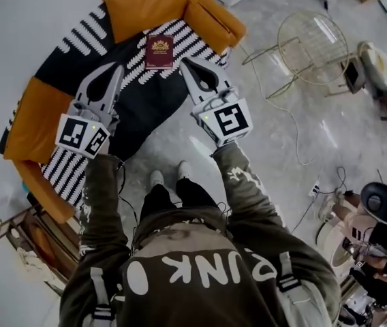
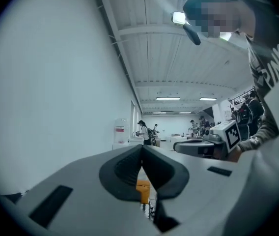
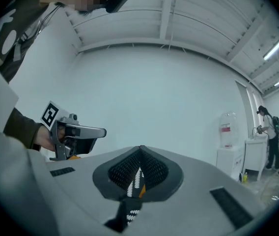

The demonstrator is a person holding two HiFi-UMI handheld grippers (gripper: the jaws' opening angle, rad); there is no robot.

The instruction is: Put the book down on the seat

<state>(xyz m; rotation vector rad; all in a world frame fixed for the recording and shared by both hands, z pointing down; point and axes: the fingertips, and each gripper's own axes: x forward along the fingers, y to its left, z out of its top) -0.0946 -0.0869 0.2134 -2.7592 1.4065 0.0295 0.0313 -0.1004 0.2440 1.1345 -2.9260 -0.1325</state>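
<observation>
A maroon book [image 1: 159, 52] lies flat on the black-and-white striped seat [image 1: 95, 43] of a sofa with orange cushions [image 1: 146, 2]. In the head view both grippers hover in front of the sofa, apart from the book. My left gripper [image 1: 116, 69] is to the book's lower left, my right gripper [image 1: 186, 62] just to its right. Both are shut with nothing between their jaws. In the left gripper view the jaws meet at the tip of the left gripper [image 2: 142, 147], and the right gripper view shows the same at the tip of the right gripper [image 3: 140, 149]. Only slivers of orange and stripes show below them.
A round wire chair [image 1: 311, 41] stands on the pale floor to the right of the sofa, with cables [image 1: 296, 142] trailing past it. Equipment [image 1: 377, 223] clutters the lower right. A wooden frame [image 1: 23, 240] sits at the lower left. My feet [image 1: 169, 176] are close to the sofa's front.
</observation>
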